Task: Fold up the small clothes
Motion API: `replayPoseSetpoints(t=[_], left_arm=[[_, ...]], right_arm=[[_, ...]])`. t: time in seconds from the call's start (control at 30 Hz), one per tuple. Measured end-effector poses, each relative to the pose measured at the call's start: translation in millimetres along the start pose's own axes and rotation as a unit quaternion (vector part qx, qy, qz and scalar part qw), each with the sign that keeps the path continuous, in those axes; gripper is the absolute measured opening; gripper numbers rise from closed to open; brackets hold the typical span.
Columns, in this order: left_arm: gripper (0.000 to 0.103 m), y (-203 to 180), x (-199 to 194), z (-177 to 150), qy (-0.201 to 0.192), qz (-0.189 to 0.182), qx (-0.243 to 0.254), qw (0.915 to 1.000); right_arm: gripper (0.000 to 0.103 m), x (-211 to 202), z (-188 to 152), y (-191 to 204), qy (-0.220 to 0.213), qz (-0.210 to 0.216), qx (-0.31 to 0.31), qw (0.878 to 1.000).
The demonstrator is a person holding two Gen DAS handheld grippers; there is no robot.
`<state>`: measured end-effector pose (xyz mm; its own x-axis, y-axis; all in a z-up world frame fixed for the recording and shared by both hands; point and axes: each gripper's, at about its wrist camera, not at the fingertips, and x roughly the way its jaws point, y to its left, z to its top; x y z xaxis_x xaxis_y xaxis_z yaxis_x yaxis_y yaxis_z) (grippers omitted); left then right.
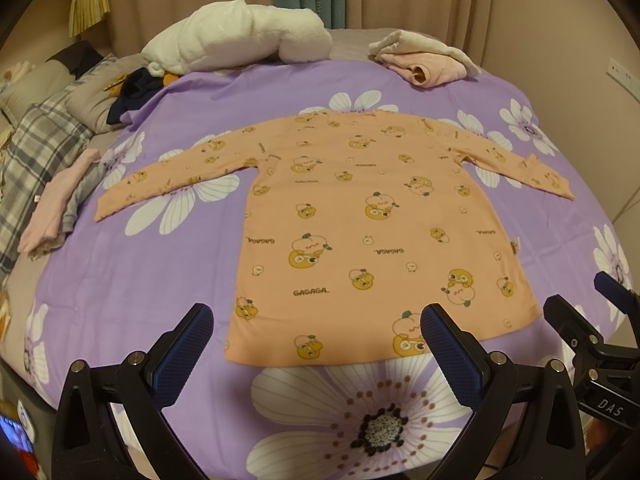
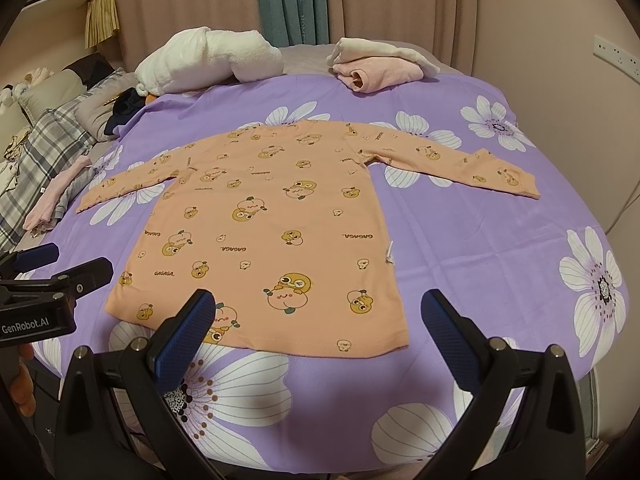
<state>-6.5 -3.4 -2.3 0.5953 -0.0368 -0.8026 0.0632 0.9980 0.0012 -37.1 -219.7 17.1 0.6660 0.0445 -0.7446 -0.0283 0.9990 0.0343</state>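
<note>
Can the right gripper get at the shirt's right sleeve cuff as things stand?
Probably yes. The right gripper is open and empty above the hem of the orange shirt. The sleeve cuff lies flat on the purple bedspread, with nothing on it or between.

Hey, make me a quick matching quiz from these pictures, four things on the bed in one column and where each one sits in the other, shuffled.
Things:
1. orange shirt
2. white blanket
3. pink and white clothes
4. plaid pillow

Places:
A. far left edge of the bed
B. spread flat in the middle of the purple flowered cover
C. far right end of the bed
D. rolled up at the far end, left of middle

Pairs: 1-B, 2-D, 3-C, 4-A
</note>
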Motion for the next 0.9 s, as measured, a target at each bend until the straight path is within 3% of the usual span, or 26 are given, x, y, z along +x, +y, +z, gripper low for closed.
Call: replayPoseSetpoints(t=[0.9], left_arm=[[0.102, -0.8, 2.8, -1.2, 0.003, 0.000, 0.004, 1.0000]], right_arm=[[0.103, -0.1, -1.6, 3.7, 0.001, 0.002, -0.001, 1.000]])
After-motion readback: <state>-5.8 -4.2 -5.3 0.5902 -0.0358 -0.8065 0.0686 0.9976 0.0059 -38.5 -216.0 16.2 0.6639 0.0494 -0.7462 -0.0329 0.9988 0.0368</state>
